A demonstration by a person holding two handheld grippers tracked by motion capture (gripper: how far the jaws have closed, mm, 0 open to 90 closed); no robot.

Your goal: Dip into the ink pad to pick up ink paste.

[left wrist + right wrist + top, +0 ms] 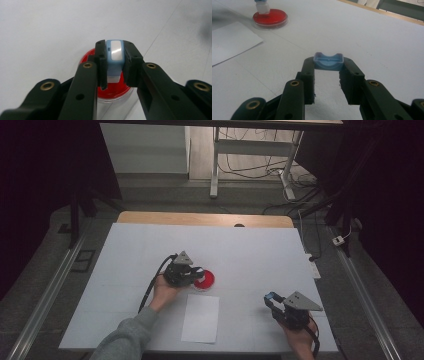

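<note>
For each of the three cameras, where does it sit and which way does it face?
High view: above the person's side, facing forward and down on the table; both forearms show.
Left gripper view: on the left gripper, facing down at the red dish; jaws clamp a blue-white stamp.
Right gripper view: on the right gripper, looking across the table; jaws hold a blue cap.
Shared: dish, stamp.

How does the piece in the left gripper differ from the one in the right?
The stamp body in the left gripper is blue and white, held above the red ink pad. The blue cap in the right gripper is a hollow shell, held far from that pad. Both are clamped between shut jaws.
</note>
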